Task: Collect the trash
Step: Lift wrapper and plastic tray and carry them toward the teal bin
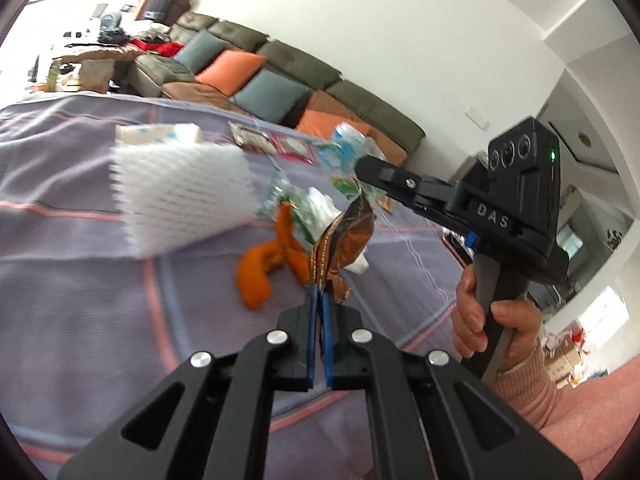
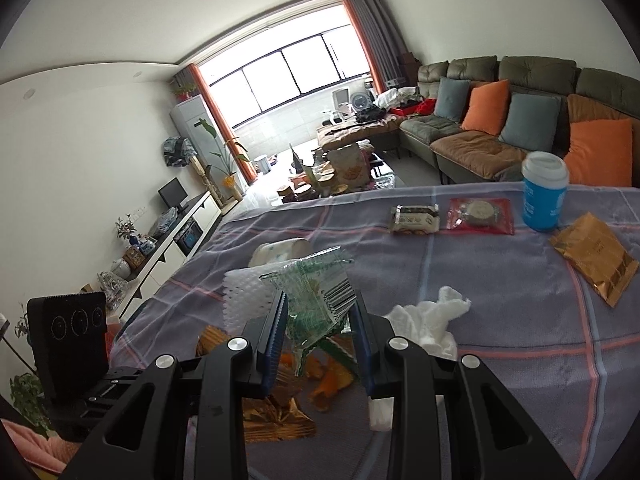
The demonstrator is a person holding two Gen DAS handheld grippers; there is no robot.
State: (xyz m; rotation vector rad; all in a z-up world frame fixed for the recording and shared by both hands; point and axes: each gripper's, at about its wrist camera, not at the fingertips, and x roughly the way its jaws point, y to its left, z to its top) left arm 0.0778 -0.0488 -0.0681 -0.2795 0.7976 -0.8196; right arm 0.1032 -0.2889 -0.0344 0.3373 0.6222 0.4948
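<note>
My left gripper (image 1: 319, 294) is shut on a crumpled brown foil wrapper (image 1: 342, 240) and holds it above the grey plaid cloth (image 1: 80, 300). Orange peel (image 1: 260, 272) lies just beyond it, beside a white foam net sleeve (image 1: 184, 196). My right gripper (image 2: 318, 312) has its jaws partly apart around a clear green-printed wrapper (image 2: 316, 292) with a barcode; whether they grip it is unclear. Under it lie orange peel (image 2: 332, 380) and the brown foil wrapper (image 2: 276, 416). A crumpled white tissue (image 2: 430, 320) lies to its right. The right gripper also shows in the left wrist view (image 1: 366, 166).
On the cloth (image 2: 500, 360) farther off are a blue cup with a white lid (image 2: 544, 192), a gold packet (image 2: 592, 260), a red snack packet (image 2: 482, 216), a small dark packet (image 2: 414, 220) and a tissue pack (image 2: 280, 252). A sofa (image 2: 500, 120) stands behind the table.
</note>
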